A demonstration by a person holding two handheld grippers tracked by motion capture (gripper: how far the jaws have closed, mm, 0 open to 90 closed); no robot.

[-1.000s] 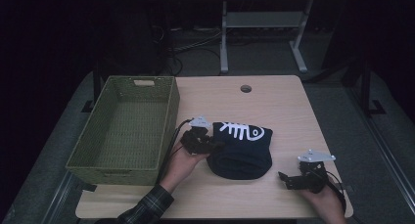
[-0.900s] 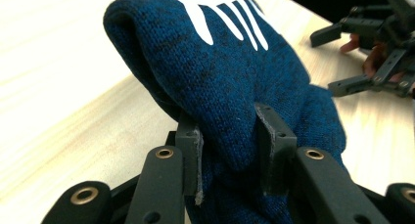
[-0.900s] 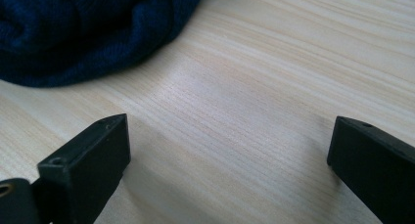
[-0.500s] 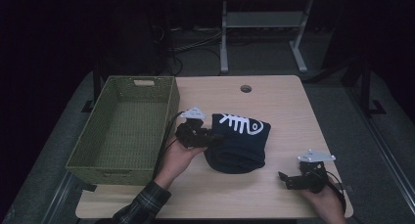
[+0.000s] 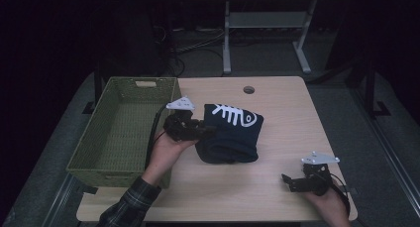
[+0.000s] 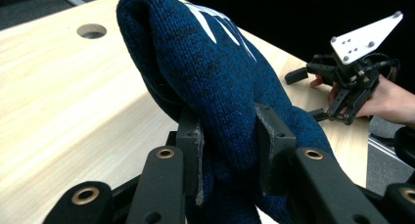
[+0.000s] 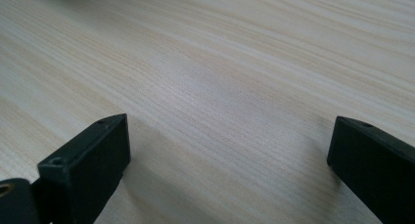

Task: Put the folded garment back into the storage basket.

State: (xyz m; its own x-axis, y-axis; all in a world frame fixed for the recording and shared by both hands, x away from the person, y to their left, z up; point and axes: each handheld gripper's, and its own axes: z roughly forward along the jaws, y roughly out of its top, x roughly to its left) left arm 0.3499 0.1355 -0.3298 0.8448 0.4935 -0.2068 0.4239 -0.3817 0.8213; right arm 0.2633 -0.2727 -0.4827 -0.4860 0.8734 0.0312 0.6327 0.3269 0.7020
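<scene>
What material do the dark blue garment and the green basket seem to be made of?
Dark blue garment: knitted yarn, probably wool or acrylic, matte; the stitch texture shows in the left gripper view. Green basket: woven strands, perhaps paper rope or plastic; the regular weave shows on its walls.

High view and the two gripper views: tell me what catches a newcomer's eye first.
The folded navy sweater with a white fishbone print, mid-table, stands out; the left gripper has its jaws clamped on the sweater's left edge, beside the green woven basket at the table's left. The right gripper rests near the table's front right corner, jaws wide apart over bare wood.
</scene>
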